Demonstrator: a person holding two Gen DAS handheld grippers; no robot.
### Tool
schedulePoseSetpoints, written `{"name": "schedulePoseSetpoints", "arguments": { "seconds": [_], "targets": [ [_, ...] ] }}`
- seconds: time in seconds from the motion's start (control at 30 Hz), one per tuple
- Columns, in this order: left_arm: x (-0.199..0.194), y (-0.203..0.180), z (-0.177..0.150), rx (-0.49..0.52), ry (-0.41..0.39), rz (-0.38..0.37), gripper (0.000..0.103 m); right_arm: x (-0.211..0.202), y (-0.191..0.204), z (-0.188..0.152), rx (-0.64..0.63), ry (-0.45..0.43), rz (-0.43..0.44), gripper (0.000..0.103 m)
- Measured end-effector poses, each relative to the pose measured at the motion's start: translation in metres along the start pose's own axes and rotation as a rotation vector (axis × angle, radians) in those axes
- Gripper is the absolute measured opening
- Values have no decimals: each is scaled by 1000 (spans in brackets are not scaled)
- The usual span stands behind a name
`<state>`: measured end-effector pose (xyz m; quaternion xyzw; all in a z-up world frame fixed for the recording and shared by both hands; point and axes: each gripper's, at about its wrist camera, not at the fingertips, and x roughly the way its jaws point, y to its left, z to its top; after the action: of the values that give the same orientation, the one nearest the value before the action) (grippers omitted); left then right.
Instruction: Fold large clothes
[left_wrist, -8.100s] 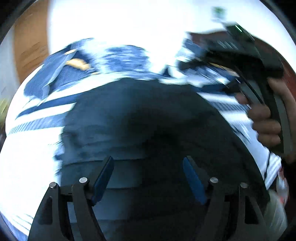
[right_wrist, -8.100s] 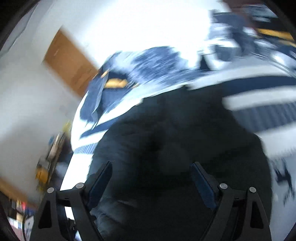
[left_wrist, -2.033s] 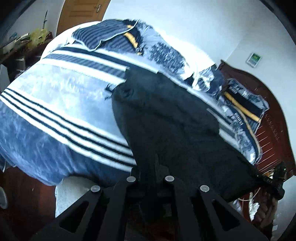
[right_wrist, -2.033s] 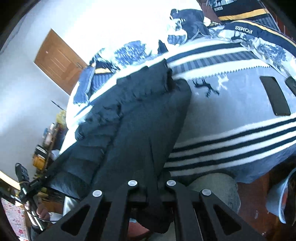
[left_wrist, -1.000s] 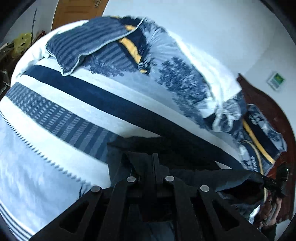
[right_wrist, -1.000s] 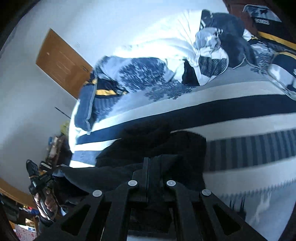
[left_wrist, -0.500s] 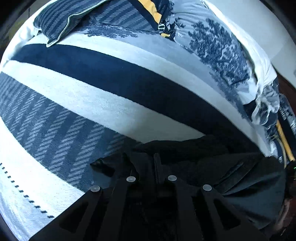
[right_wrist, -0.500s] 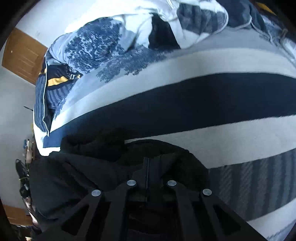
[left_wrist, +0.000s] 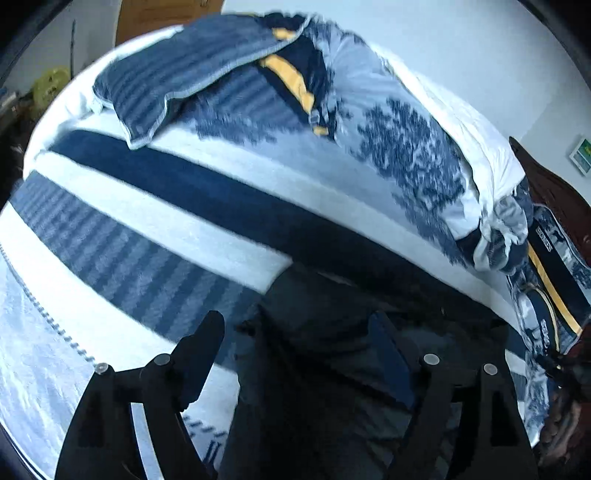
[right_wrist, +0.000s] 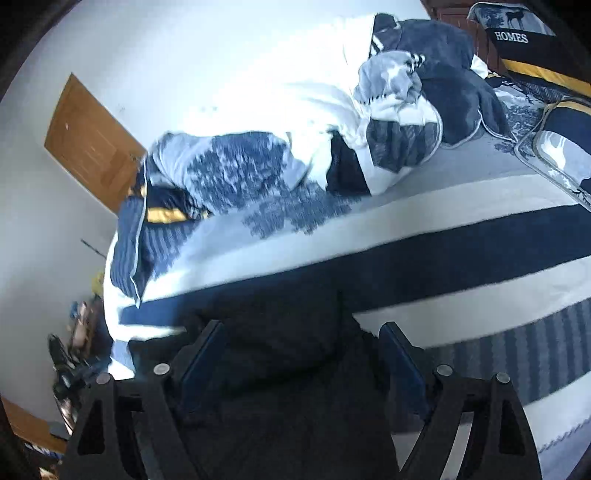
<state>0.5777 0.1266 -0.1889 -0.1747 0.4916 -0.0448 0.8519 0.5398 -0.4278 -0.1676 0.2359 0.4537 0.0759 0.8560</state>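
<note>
A large black jacket (left_wrist: 332, 354) lies folded on the striped blue and white bedspread (left_wrist: 155, 221). My left gripper (left_wrist: 295, 354) is open just above the jacket's left part, its fingers apart and holding nothing. In the right wrist view the jacket (right_wrist: 280, 369) fills the lower middle. My right gripper (right_wrist: 299, 354) is open above its right part and is empty. The jacket's near side is hidden under both grippers.
A bunched blue and white duvet (right_wrist: 288, 155) and pillows (left_wrist: 192, 74) lie at the far side of the bed. A wooden headboard (left_wrist: 554, 192) stands at the right. A brown door (right_wrist: 88, 144) is in the far wall. Clutter (right_wrist: 74, 354) sits beside the bed's left end.
Both grippers were shut on the jacket's edge half a second ago and have opened, letting it go. The jacket now rests on the bed, and both grippers have pulled back slightly.
</note>
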Motion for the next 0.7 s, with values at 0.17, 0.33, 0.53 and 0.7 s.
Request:
{"name": "schedulePoseSetpoints", "arguments": {
  "seconds": [0.17,0.33,0.53,0.7],
  "targets": [
    [41,-4,-18,51,108,69,80,40,-1,-19,-73,112,-144,87],
    [79,-1,-28,54,168,82,14,93,-22,-42,-53,252,-180,35],
    [43,-25,-15,146,-7,88,3,52,-18,-45,-111,102,-225,2],
    [80,-39,-12,197,21,215,3,36,-30,-52,-69,52,-274,2]
  ]
}}
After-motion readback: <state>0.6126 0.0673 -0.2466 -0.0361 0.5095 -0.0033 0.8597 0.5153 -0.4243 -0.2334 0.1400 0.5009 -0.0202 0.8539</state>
